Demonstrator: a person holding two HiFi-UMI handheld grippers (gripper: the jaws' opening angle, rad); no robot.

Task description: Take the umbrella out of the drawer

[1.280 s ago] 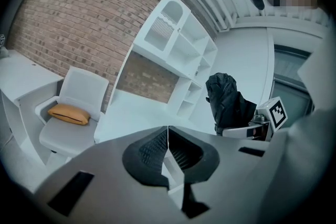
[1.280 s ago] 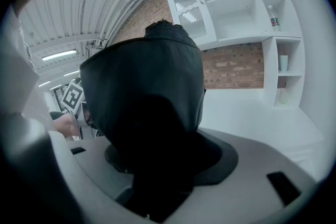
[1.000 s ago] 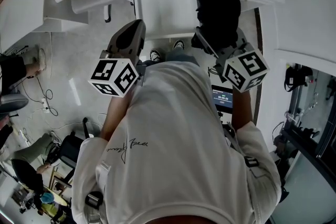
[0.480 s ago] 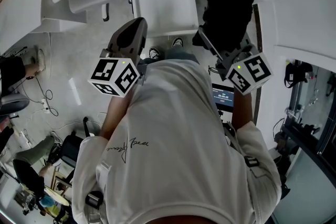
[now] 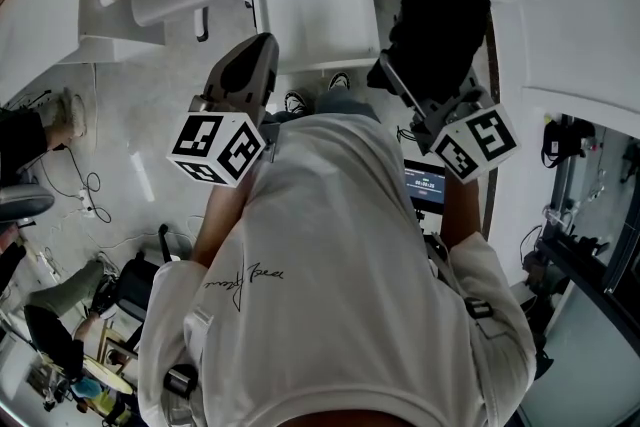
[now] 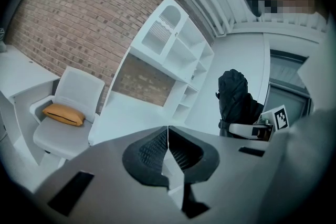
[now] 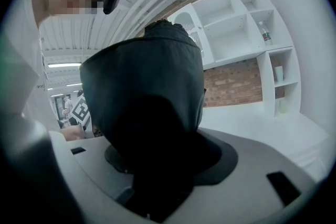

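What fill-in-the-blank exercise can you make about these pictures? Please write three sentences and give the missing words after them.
1. The right gripper is shut on the folded umbrella, whose colour is ____.
2. The left gripper, with its jaws together, holds ____.
3. On the white chair lies a cushion of ____ colour.

Missing words: black; nothing; orange.

The black umbrella (image 5: 437, 15) fills the right gripper (image 5: 412, 75), blocking its forward path. The left gripper (image 5: 258, 50), jaws together, faces open air. Bare floor (image 5: 150, 135) spreads left; the white drawer (image 5: 315, 20) stands ahead.
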